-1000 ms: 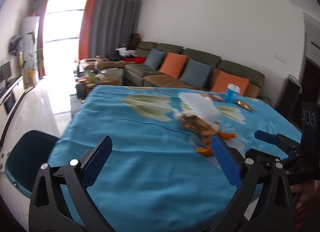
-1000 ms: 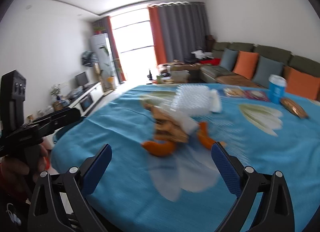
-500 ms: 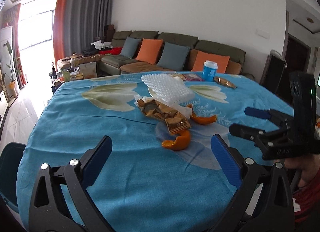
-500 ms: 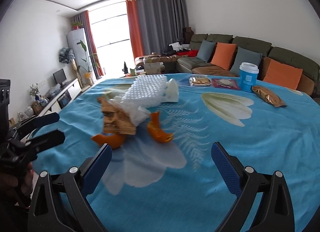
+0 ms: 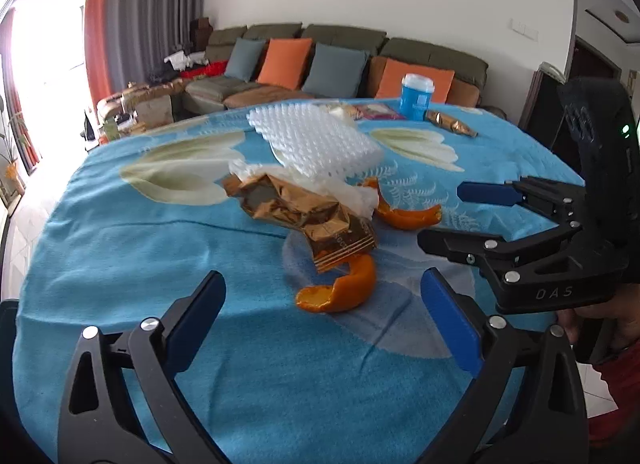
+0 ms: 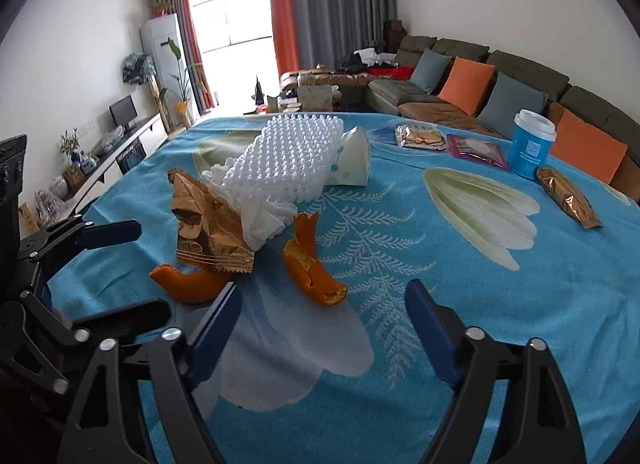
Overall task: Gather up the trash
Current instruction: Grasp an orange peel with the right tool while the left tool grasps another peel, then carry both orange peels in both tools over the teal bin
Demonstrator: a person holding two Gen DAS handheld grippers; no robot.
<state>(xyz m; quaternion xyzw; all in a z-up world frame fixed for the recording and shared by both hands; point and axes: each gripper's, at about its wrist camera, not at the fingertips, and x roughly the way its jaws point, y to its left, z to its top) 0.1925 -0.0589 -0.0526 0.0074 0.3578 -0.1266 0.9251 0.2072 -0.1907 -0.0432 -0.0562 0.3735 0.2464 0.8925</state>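
Gold wrapper [image 5: 308, 216] overlapping orange peel [image 5: 340, 288], crumpled tissue [image 6: 264, 220] half-hidden beneath foam sheet [image 6: 288, 160]

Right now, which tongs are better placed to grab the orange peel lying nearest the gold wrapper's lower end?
Left. The left tongs are open with that orange peel straight ahead between the tips. The right tongs face the other peel instead.

"DAS" on the right gripper [image 5: 554, 292] body, "35" on the gold wrapper [image 6: 208, 232]
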